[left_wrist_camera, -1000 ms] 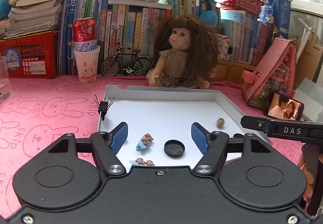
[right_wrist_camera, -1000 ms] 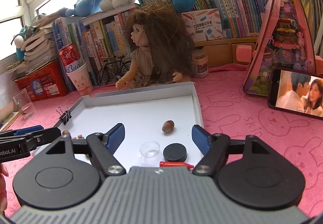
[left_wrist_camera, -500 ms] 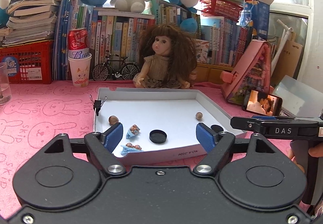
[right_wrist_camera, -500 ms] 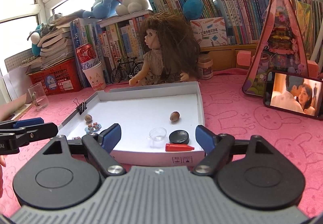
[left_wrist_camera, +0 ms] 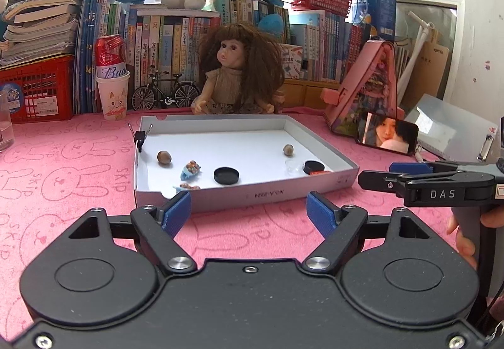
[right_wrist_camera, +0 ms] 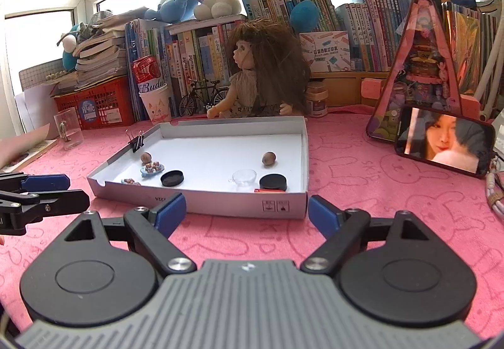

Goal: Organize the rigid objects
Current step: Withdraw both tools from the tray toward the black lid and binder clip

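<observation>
Now clear of the tray (left_wrist_camera: 245, 191), your left claw (left_wrist_camera: 249, 213) and right claw (right_wrist_camera: 246, 212) hang spread and empty; sorting looks finished, so next simply rest.

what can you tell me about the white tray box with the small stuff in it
The tray box is a shallow, open-topped lid-like box, apparently cardboard, grey outside and white inside, with low walls and printed marks on its near wall. It lies flat on the pink bunny-print cloth, in front of the seated doll. A black binder clip grips its left wall. Inside lie two black caps, two nuts, a clear small cup, a red piece and small blue trinkets. Neither gripper touches it.
</observation>
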The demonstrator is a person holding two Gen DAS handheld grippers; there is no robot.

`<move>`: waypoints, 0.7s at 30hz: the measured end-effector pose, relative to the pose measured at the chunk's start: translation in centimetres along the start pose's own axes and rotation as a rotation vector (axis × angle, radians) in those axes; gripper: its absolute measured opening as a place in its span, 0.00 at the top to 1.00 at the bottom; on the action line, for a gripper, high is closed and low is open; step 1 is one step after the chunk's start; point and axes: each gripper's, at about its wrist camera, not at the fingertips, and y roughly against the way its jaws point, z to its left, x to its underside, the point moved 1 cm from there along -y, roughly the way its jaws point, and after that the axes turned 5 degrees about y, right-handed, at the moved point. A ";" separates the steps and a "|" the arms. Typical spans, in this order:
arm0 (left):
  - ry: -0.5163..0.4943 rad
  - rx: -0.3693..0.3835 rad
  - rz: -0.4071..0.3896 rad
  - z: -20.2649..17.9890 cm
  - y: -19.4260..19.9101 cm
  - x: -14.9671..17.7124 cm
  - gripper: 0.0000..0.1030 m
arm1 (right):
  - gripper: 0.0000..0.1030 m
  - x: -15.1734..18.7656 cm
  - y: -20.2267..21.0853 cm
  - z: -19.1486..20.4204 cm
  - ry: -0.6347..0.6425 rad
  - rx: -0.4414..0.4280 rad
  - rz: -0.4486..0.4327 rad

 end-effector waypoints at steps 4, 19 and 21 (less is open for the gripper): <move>-0.014 0.003 0.017 -0.3 0.6 1.2 0.24 | 0.11 1.2 1.4 0.3 0.022 0.021 -0.009; -0.023 0.004 0.069 -0.5 2.0 5.4 0.30 | 0.10 5.9 5.1 0.9 0.016 0.117 -0.038; -0.028 -0.001 0.067 -0.6 1.9 5.6 0.34 | 0.10 6.5 5.4 1.0 0.007 0.129 -0.039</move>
